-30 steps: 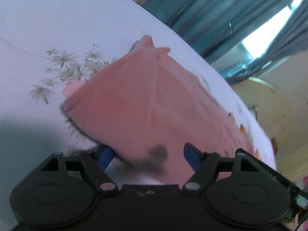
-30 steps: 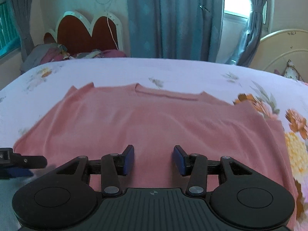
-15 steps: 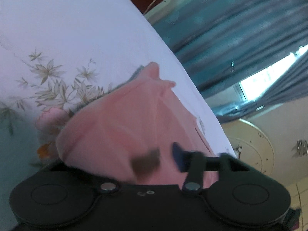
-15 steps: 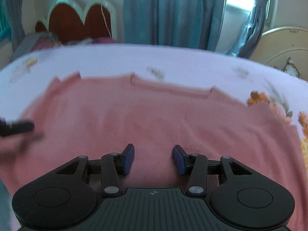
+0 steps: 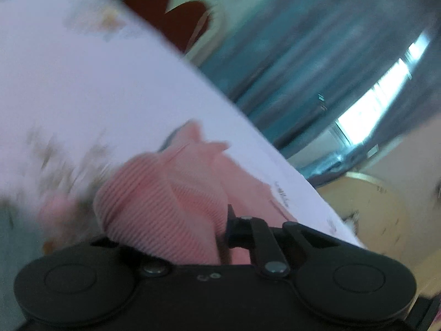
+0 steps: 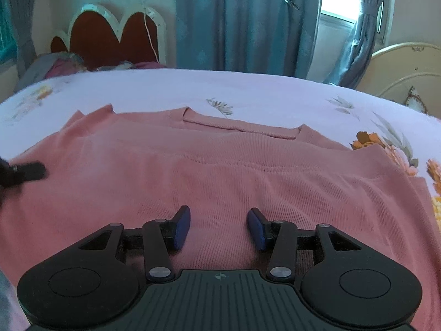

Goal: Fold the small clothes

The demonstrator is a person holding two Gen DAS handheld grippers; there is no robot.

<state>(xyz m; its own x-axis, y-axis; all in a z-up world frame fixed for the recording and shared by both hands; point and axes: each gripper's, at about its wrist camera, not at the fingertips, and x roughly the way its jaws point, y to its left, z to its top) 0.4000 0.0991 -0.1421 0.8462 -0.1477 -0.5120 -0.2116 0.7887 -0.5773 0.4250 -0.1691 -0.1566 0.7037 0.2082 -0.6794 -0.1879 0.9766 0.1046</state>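
Note:
A pink knitted top [image 6: 220, 171] lies spread on the bed, neckline toward the far side. My right gripper [image 6: 219, 227] is open and empty, hovering low over the top's near hem area. My left gripper [image 5: 220, 229] is shut on the top's left edge [image 5: 165, 207]; the cloth bunches over its left finger and hides it. In the right wrist view the left gripper [image 6: 22, 172] shows blurred at the top's left side.
The bed has a white floral sheet [image 6: 248, 93]. A red scalloped headboard [image 6: 110, 38] and a pile of clothes [image 6: 60, 66] stand at the far left. Blue curtains [image 6: 242, 19] and a cream footboard [image 6: 408, 69] lie beyond.
My left gripper has closed on the top's left edge and lifted it, bunching the cloth. My right gripper stayed open and shifted slightly over the top.

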